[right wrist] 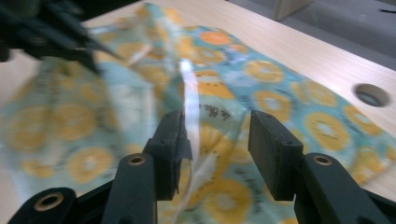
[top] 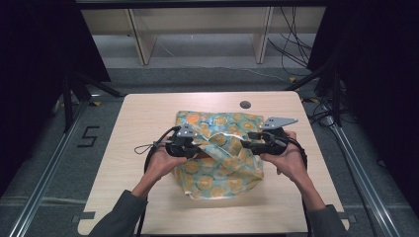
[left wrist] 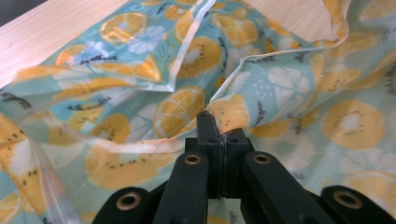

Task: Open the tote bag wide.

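Lying crumpled at the middle of the pale wooden surface (top: 133, 123): a glossy bag (top: 220, 153) printed with orange and kiwi slices on light blue, its creased folds bunching up between both hands. Pinching a fold of the bag near its left side: the left gripper (left wrist: 219, 135), jaws pressed together on the film. Hovering over the bag's right side: the right gripper (right wrist: 217, 140), jaws standing apart, a shiny crease running between them without being squeezed. Sitting behind the bag near the surface's far edge: a round cable hole (top: 245, 104).
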A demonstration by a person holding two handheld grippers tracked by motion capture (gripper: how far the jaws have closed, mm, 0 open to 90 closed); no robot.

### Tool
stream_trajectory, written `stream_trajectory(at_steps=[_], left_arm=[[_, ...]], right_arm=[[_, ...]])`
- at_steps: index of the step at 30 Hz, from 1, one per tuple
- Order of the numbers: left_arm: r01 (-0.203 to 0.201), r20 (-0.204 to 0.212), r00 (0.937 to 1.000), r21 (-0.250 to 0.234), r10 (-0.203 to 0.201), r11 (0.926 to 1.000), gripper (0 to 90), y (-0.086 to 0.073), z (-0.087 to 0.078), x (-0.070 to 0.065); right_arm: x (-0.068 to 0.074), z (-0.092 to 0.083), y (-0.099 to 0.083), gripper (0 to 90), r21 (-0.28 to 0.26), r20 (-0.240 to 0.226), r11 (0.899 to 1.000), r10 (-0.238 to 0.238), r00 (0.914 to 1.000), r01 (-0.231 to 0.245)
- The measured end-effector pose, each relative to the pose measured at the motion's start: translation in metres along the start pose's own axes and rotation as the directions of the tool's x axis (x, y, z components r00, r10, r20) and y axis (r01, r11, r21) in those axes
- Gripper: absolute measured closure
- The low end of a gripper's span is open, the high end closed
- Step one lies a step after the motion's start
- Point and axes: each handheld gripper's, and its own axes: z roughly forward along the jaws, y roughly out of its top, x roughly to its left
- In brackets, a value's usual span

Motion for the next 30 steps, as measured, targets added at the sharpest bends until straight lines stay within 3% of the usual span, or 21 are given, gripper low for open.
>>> stream_trajectory(at_steps=[1,2,3,6,8,10,11,14,15,19,23,24,27,30], left_arm=[[-0.011,0.004,0.9999,0.002,0.011,0.9999,89.2,0.001,-0.002,-0.002],[-0.006,0.010,0.9999,-0.004,0.006,1.0000,89.2,0.001,-0.003,-0.005],[-0.002,0.033,0.9995,-0.016,0.002,0.9999,89.2,0.001,-0.005,-0.006],[-0.028,0.045,0.9986,-0.017,0.029,0.9995,89.3,0.002,-0.012,-0.015],[-0.020,0.066,0.9976,-0.031,0.022,0.9993,89.3,0.002,-0.019,-0.019],[-0.012,0.103,0.9945,-0.056,0.018,0.9984,89.4,0.002,-0.027,-0.024],[-0.015,0.118,0.9927,-0.074,0.023,0.9972,89.4,0.003,-0.032,-0.027],[-0.003,0.142,0.9897,-0.120,0.020,0.9928,89.4,0.011,-0.049,-0.027],[-0.011,0.132,0.9909,-0.137,0.029,0.9905,89.4,0.014,-0.053,-0.024],[0.039,0.073,0.9969,-0.149,-0.029,0.9881,89.3,0.026,-0.054,-0.006],[0.057,0.055,0.9972,-0.098,-0.051,0.9936,89.2,0.037,-0.037,0.013],[0.082,0.056,0.9954,-0.089,-0.077,0.9927,89.2,0.039,-0.033,0.018],[0.104,0.037,0.9940,-0.043,-0.103,0.9936,89.1,0.045,-0.022,0.036],[0.154,0.036,0.9876,-0.020,-0.153,0.9879,89.1,0.048,-0.012,0.051]], right_arm=[[0.003,-0.002,0.001,56.0,-0.012,-0.009,0.999,-0.038,0.9992,0.038],[0.009,-0.004,0.002,56.0,-0.007,-0.021,1.000,-0.022,0.9995,0.022],[0.012,-0.005,0.003,56.0,-0.007,-0.038,0.999,-0.041,0.9984,0.041],[0.020,-0.006,0.003,57.0,0.005,-0.040,0.999,-0.046,0.9982,0.046],[0.022,-0.003,0.001,56.9,0.018,-0.039,0.997,-0.080,0.9960,0.081],[0.025,-0.002,-0.002,56.7,0.033,-0.035,0.998,-0.049,0.9982,0.050],[0.022,-0.002,-0.001,56.8,0.027,-0.029,0.996,-0.083,0.9961,0.084],[0.018,-0.005,0.000,56.9,0.021,-0.033,0.997,-0.068,0.9971,0.069],[0.018,-0.007,0.000,56.9,0.015,-0.020,0.999,-0.041,0.9990,0.041],[0.017,-0.012,0.006,55.0,-0.006,-0.022,0.999,-0.052,0.9984,0.052],[0.019,-0.022,0.015,52.3,-0.033,-0.025,0.999,-0.027,0.9993,0.026],[0.020,-0.024,0.016,51.3,-0.040,-0.026,0.999,-0.034,0.9991,0.033],[0.021,-0.031,0.019,50.6,-0.057,-0.040,0.998,-0.017,0.9991,0.015],[0.023,-0.034,0.020,50.4,-0.080,-0.028,0.997,-0.018,0.9994,0.016]])
